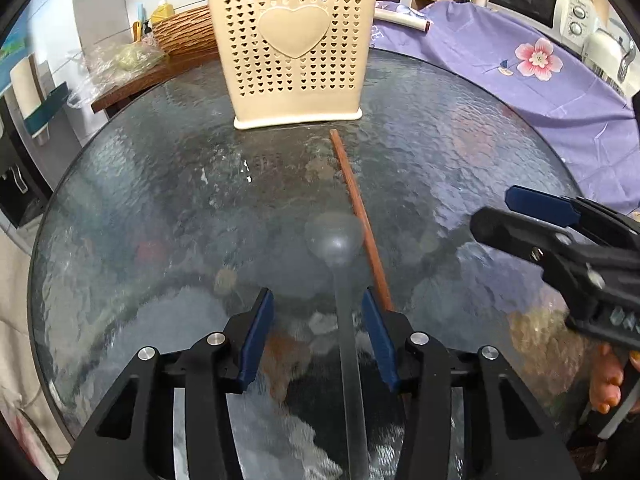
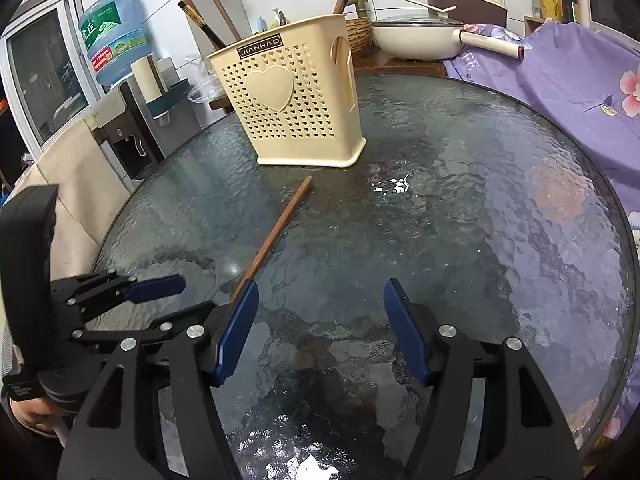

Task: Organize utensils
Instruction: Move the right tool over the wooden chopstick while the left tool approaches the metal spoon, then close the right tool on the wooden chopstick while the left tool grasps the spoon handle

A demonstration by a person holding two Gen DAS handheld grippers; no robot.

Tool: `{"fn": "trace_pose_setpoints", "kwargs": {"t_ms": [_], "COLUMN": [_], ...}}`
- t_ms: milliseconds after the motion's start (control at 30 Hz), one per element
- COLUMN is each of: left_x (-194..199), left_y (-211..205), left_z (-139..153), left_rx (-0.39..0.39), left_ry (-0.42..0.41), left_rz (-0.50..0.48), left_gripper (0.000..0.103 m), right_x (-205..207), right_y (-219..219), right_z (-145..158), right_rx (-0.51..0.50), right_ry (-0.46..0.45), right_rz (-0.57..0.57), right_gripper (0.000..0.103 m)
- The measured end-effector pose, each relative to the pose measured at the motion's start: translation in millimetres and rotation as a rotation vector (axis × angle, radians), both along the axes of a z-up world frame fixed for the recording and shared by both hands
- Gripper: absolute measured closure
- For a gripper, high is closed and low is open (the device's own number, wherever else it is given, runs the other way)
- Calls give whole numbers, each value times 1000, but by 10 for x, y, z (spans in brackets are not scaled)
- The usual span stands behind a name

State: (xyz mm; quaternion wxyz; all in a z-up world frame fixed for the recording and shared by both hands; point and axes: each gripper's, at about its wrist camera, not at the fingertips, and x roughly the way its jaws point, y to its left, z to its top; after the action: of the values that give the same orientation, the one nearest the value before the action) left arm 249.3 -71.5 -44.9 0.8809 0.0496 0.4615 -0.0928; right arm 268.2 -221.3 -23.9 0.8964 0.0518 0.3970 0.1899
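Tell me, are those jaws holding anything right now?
No. The spoon handle lies between the left gripper's open jaws, ungripped. The right gripper is empty.

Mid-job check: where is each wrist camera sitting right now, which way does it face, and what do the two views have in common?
Left wrist: behind the left gripper, aimed down-forward over the spoon handle lying between its open fingers; the right gripper and toes show at right.
Right wrist: behind the right gripper, open over bare glass table; the left gripper and a hand show at left.
Shared: the utensil holder, the loose chopstick, the table.
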Motion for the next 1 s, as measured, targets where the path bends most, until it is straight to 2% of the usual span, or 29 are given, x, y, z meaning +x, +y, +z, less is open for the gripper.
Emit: {"fn": "trace_pose_setpoints", "kwargs": {"t_ms": [400,500,600,867,1000], "left_x": [443,468,459,390,324], "left_y": [-110,-95,-56,164,247], "left_z": [13,17,22,28,24], "left_rx": [1,2,-16,-65,-73], "left_ry": [35,31,32,32,24], "left_rz": [-8,-4,2,53,65], "left_gripper": [58,68,68,68,68], "right_x": [96,132,202,659,886], "right_y": [-134,-111,-56,438,712], "right_z": [-14,-31,-23,-25,-73], "right_rx": [20,13,11,-72,-178], "right_ry": [32,44,55,143,158], "right_rz": [-42,-45,-34,4,5], "right_gripper": [38,38,38,38,46]}}
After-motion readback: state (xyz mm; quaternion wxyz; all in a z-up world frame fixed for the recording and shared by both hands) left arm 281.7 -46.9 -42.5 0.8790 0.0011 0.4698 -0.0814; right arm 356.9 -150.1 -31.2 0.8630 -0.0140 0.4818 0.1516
